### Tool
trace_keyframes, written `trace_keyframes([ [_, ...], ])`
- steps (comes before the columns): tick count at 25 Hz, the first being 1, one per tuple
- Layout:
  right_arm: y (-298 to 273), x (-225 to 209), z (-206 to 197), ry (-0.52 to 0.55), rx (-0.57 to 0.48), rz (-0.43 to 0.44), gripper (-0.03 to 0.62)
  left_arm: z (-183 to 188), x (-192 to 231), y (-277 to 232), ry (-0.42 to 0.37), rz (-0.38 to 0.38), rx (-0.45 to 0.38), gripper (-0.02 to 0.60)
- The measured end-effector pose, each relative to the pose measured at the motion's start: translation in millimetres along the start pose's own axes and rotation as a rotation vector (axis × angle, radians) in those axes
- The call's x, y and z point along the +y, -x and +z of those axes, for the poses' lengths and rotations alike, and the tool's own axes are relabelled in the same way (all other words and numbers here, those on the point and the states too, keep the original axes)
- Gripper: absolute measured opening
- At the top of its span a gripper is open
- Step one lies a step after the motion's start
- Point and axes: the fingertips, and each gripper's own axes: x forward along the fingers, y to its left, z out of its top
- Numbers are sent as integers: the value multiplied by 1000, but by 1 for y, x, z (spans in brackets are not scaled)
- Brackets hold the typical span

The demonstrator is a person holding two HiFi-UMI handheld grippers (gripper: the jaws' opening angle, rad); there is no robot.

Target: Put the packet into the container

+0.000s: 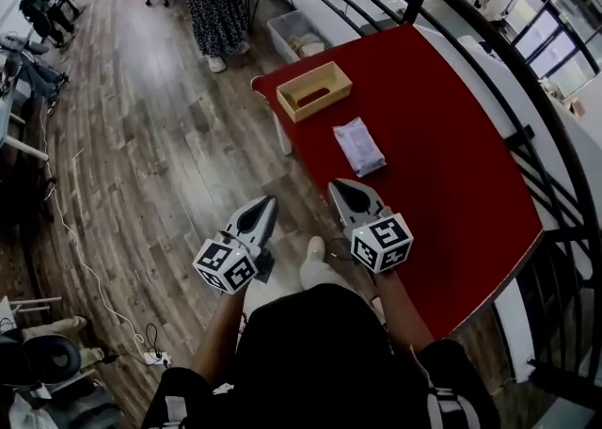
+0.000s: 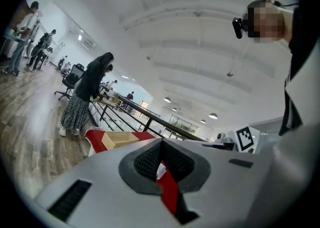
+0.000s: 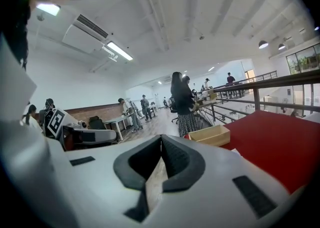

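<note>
A pale plastic packet (image 1: 358, 146) lies flat on the red table (image 1: 451, 135), just beyond my right gripper (image 1: 344, 188). Farther off, near the table's far corner, stands the shallow wooden container (image 1: 314, 90), open at the top; it also shows as the wooden container (image 2: 121, 139) in the left gripper view and as the wooden container (image 3: 210, 134) in the right gripper view. My left gripper (image 1: 266, 203) hangs over the floor, left of the table's near edge. Both grippers are shut with nothing between their jaws, and both are held close to the person's body.
A person in a patterned skirt (image 1: 214, 13) stands on the wooden floor beyond the table. A clear bin (image 1: 296, 37) sits behind the container. A black railing (image 1: 527, 107) curves round the table's right side. Cables trail on the floor at left.
</note>
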Motion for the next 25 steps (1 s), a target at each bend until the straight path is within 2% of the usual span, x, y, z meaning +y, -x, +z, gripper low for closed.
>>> trace_keyframes([
  [5,-27,-51,15,8,11,-13,20,8,8,-60,-20,-43,37,5],
  [13,-71,-118,25,-10,22,-8,20,16,42,-129,-26,-11,63,5],
  [17,-93,-128,34,-2,14,23,20,20,52,-148,-69,-24,87,5],
  [20,-99,-136,41,-7,2,7,20,20,55,-161,-99,-63,117,5],
  [25,-108,-151,40,-11,-2,-41,20,23,63,-185,-100,-127,141,5],
])
